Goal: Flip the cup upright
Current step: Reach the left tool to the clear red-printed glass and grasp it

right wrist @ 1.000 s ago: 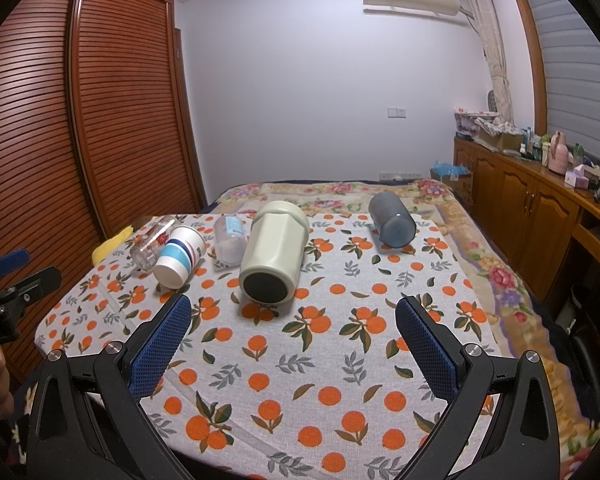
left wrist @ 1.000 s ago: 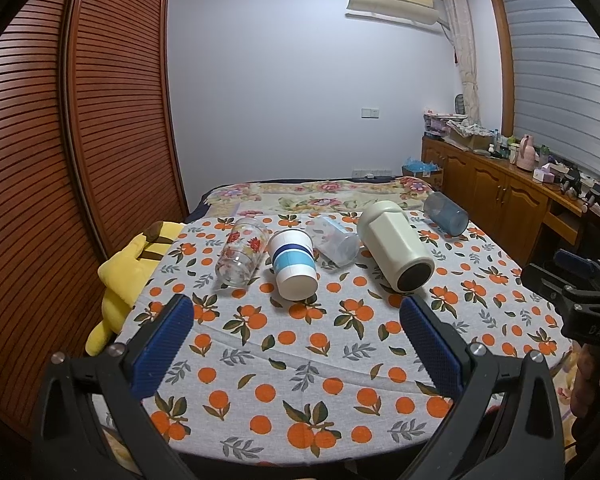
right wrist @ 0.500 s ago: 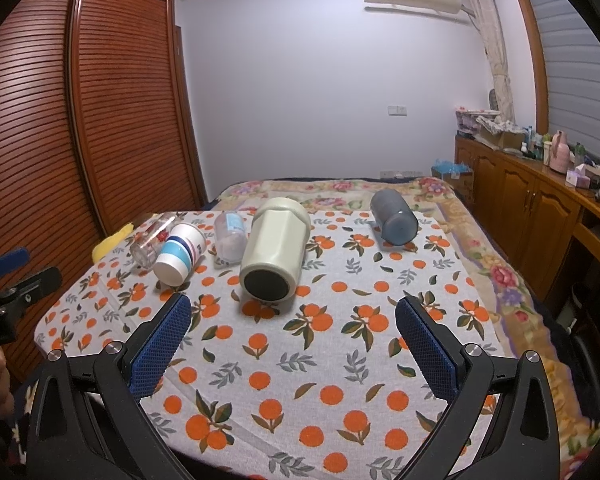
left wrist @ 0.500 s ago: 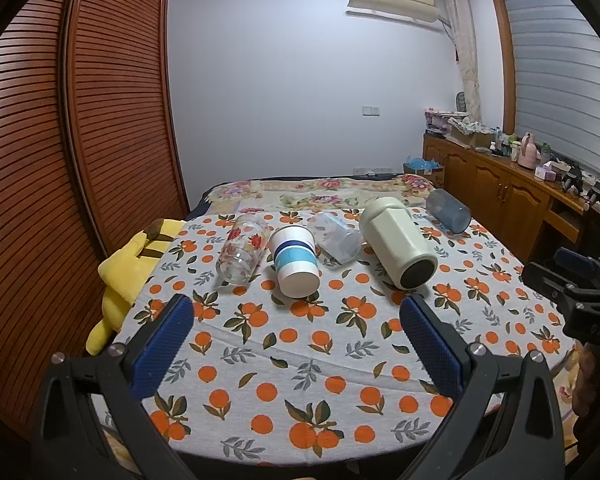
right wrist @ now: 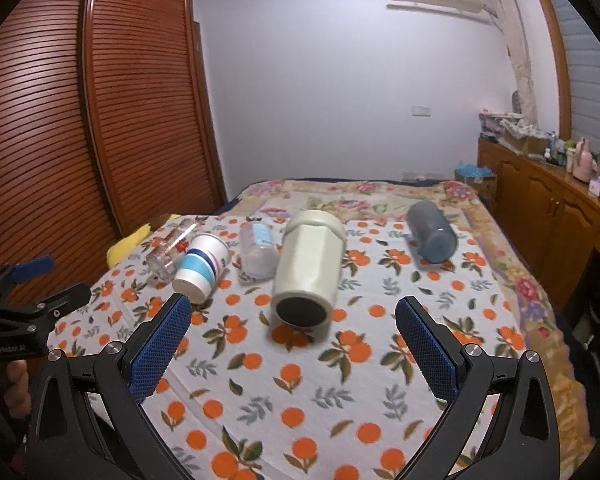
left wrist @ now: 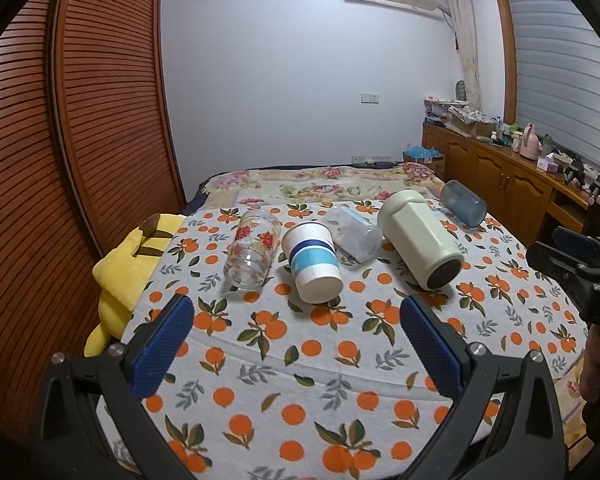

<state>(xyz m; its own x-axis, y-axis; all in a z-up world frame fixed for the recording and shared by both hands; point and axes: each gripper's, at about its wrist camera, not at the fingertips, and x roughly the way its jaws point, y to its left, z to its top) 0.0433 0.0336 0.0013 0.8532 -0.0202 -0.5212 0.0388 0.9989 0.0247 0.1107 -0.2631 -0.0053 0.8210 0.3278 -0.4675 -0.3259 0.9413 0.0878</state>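
My left gripper (left wrist: 296, 338) is wide open and holds nothing. My right gripper (right wrist: 292, 344) is wide open too, with nothing in it. Both hang over the near part of the cloth (left wrist: 300, 364), where there is only bare cloth under them.

Five cups lie on their sides in a row across the far part of the cloth. From the left there is a glass (left wrist: 254, 254), then a paper cup (left wrist: 313, 262) with blue bands, then a clear cup (left wrist: 354, 234), then a big cream cup (left wrist: 420, 244). These four lie close together. The paper cup sits just beside the glass and the clear cup. A blue cup (left wrist: 462, 202) lies apart, near the far right edge.

A yellow toy (left wrist: 128, 268) hangs off the left edge of the cloth.
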